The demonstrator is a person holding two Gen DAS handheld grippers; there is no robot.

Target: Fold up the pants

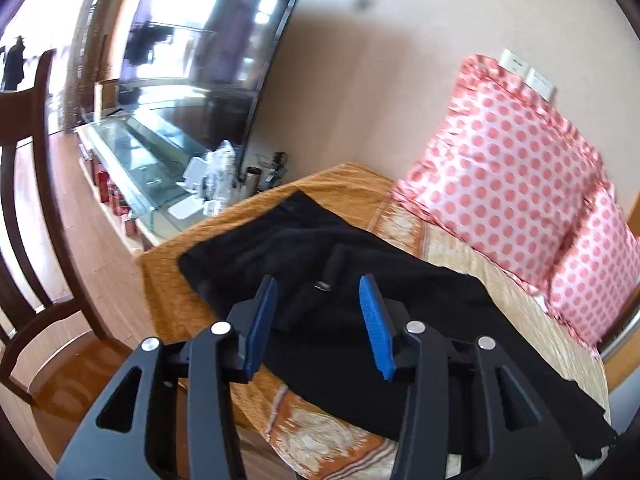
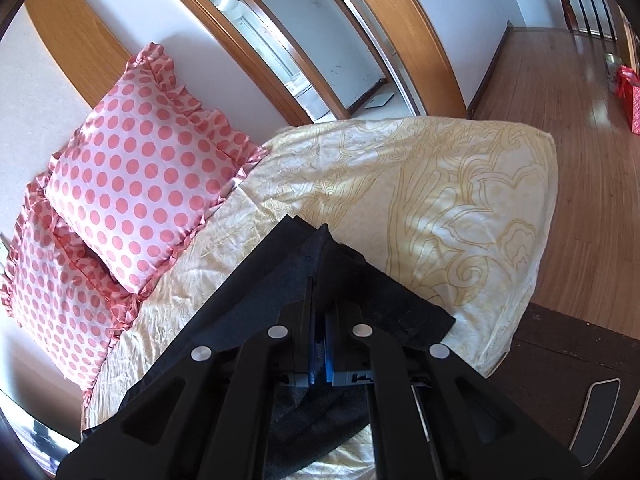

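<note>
Left wrist view, from the left edge: dark wooden chair [image 1: 28, 208] over a wood floor [image 1: 100, 256], then a glass-topped stand [image 1: 132, 164] cluttered with white packets and a metal cup, under a big dark TV [image 1: 208, 52] leaning against the beige wall. Further right, black pants [image 1: 360, 264] spread flat across the orange-and-cream bedcover [image 1: 172, 280], reaching from near the far corner down to the near edge. Above the pants, left gripper [image 1: 318, 320] with blue pads [image 1: 260, 324] spread wide apart, gripping nothing. At the right, two pink polka-dot pillows [image 1: 508, 172] propped against the wall.

Right wrist view, from the left: the same pillows [image 2: 140, 176] stacked on the pale patterned cover [image 2: 440, 200]. In the middle, a fold of the pants [image 2: 304, 280] lifted into a peak, right gripper [image 2: 319, 328] pressed together on the cloth, blue pads [image 2: 328, 360] showing only a thin strip of fabric between them. Behind, wooden door frames [image 2: 420, 40]; to the right, floorboards [image 2: 560, 92] and a red bag [image 2: 630, 96] at the far edge.
</note>
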